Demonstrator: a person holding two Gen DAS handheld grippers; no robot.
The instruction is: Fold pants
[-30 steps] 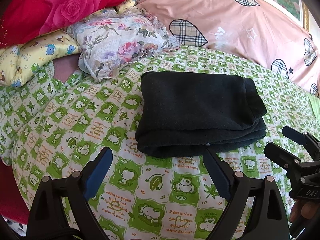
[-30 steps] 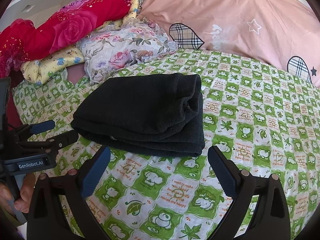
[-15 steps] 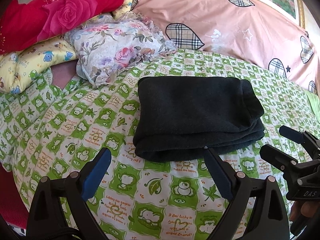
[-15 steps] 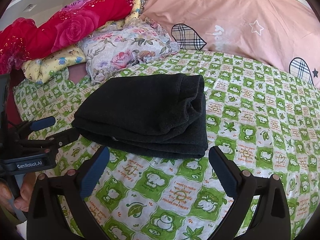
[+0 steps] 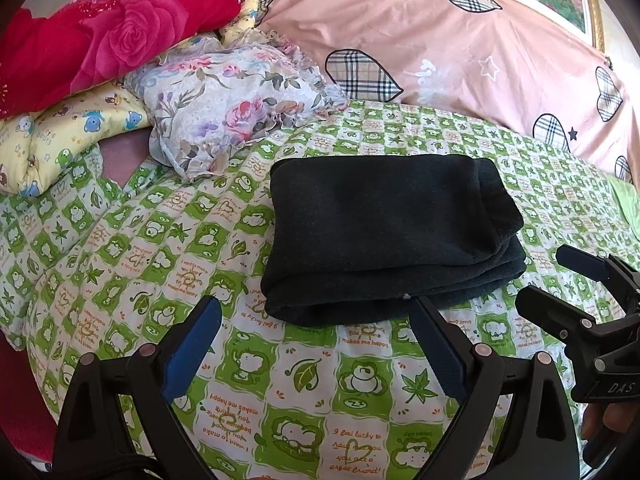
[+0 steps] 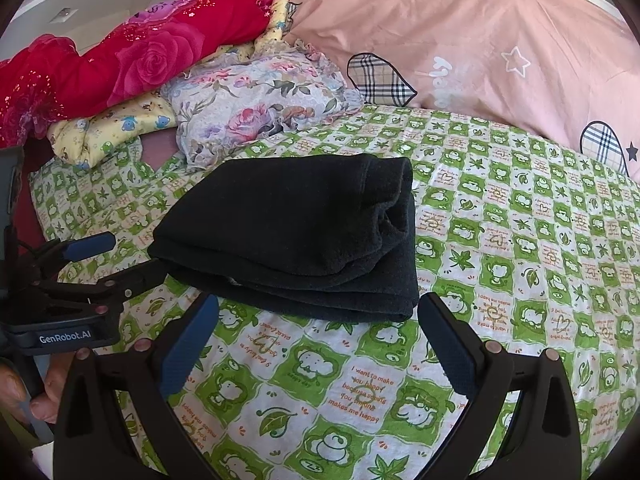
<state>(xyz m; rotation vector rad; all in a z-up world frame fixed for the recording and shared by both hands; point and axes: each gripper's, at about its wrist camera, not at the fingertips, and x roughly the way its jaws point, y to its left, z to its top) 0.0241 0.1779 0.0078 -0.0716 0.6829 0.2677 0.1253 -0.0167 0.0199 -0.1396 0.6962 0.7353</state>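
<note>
The black pants lie folded into a thick rectangle on the green-and-white patterned bedsheet; they also show in the right wrist view. My left gripper is open and empty, just in front of the pants' near edge. My right gripper is open and empty, also just short of the near edge. The right gripper shows at the right of the left wrist view. The left gripper shows at the left of the right wrist view, its lower finger close to the pants' left corner.
A floral pillow, a yellow cartoon-print blanket and a red rose blanket are piled at the back left. A big pink quilt with plaid hearts lies along the back.
Both views have shifted slightly, so the pants sit a little lower and nearer in the frames. Both grippers stay open and empty; the pants have not moved.
</note>
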